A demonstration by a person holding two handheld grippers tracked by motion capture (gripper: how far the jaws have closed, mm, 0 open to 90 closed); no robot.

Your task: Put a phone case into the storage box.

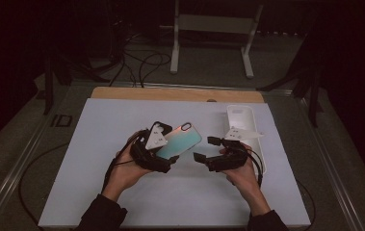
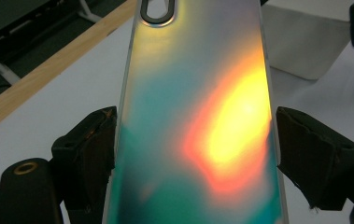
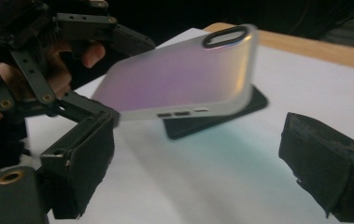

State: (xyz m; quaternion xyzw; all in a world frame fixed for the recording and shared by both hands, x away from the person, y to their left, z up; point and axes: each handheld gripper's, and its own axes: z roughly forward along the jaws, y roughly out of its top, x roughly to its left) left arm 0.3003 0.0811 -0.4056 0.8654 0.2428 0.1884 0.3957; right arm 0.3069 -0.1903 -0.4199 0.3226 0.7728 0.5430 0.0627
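Note:
An iridescent phone case (image 1: 182, 139) with a black camera ring is held tilted above the white board. My left gripper (image 1: 168, 152) is shut on its lower end. In the left gripper view both black pads (image 2: 95, 144) press the long edges of the case (image 2: 198, 93). My right gripper (image 1: 206, 149) hovers just right of the case, open, with nothing between its jaws. In the right gripper view the case (image 3: 179, 79) floats ahead of the open gripper (image 3: 193, 154), and a flat black phone-shaped slab (image 3: 212, 122) lies on the board under it.
A white phone case (image 1: 241, 118) lies at the board's right side, also seen as a white block (image 2: 305, 42) in the left gripper view. The white board (image 1: 122, 192) rests on a wooden table (image 1: 170, 93). Cables and a white frame stand on the floor beyond.

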